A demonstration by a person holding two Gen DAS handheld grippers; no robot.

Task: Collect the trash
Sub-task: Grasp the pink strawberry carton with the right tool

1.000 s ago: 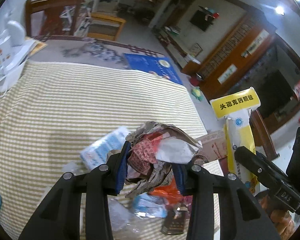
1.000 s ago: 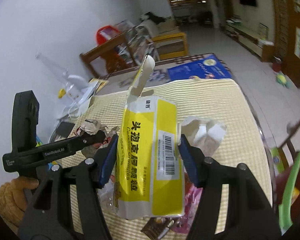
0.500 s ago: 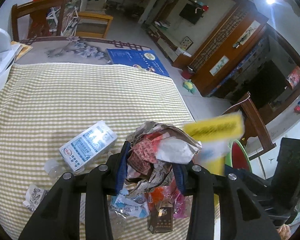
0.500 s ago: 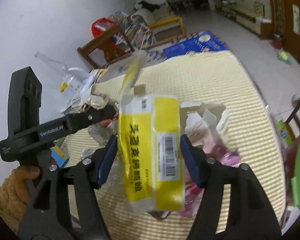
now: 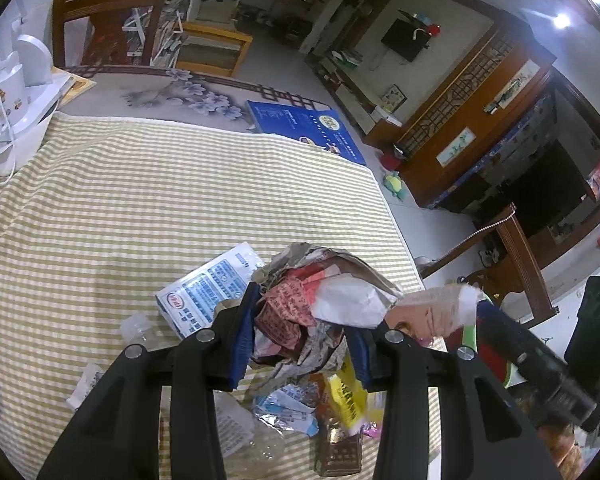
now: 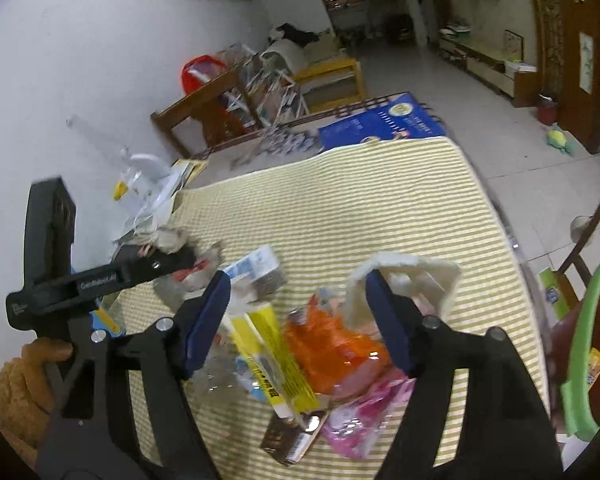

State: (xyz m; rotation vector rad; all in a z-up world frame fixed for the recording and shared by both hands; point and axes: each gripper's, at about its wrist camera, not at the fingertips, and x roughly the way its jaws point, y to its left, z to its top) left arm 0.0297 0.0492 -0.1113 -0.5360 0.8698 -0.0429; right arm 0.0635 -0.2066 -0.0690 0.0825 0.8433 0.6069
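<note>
My left gripper (image 5: 300, 324) is shut on a crumpled wad of paper and wrappers (image 5: 328, 300), held just above the striped tablecloth (image 5: 140, 200). My right gripper (image 6: 296, 284) hovers over the trash pile with its jaws opening and nothing pressed between the pads. The yellow box (image 6: 276, 364) lies tilted on the pile below them, beside an orange wrapper (image 6: 332, 344), a pink wrapper (image 6: 368, 412) and a small brown box (image 6: 292, 436). A blue-and-white carton (image 5: 204, 296) lies just beyond. A torn white bag (image 6: 420, 276) stands behind the right finger.
A green-rimmed bin (image 6: 584, 340) sits past the table's right edge. A blue book (image 5: 304, 124) lies at the far end, with a white appliance and cords (image 5: 16, 80) at far left. A wooden chair (image 5: 108, 24) stands behind the table. A hand in a brown sleeve (image 6: 16, 384) holds the left gripper.
The yellow box left the right gripper's jaws and dropped onto the trash pile, and those jaws spread wider. The left gripper kept its hold on the wad.
</note>
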